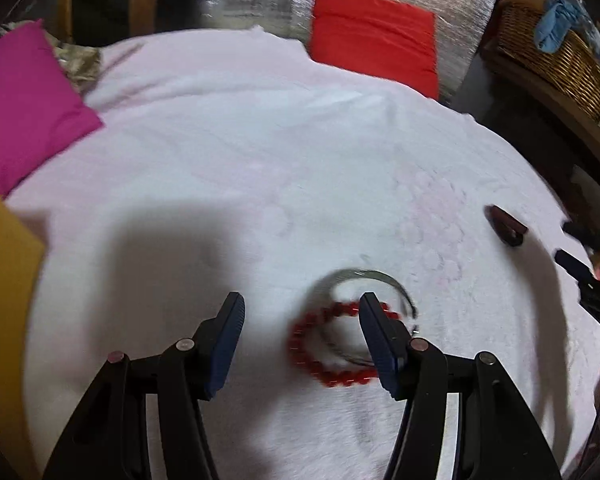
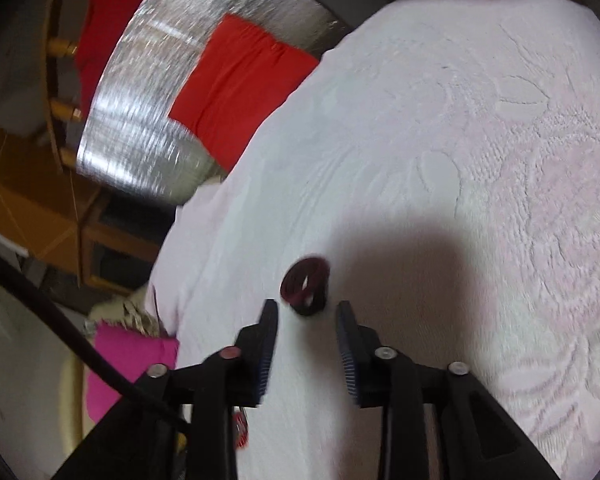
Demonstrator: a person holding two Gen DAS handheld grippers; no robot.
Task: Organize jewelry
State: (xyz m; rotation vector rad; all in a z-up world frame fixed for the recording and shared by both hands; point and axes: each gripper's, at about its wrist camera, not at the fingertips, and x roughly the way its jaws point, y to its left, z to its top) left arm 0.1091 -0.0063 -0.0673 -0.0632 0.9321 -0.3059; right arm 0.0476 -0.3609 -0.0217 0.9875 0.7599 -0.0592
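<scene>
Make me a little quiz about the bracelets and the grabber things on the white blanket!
1. True or false: the left gripper is shut on the red bead bracelet.
2. What lies just ahead of the right gripper? A) a silver bangle B) dark maroon bangles C) a gold ring
3. Fill in: the red bead bracelet overlaps a ____ bangle on the white blanket.

Key:
1. False. Its jaws are open, and only one finger is over the beads.
2. B
3. silver
</scene>
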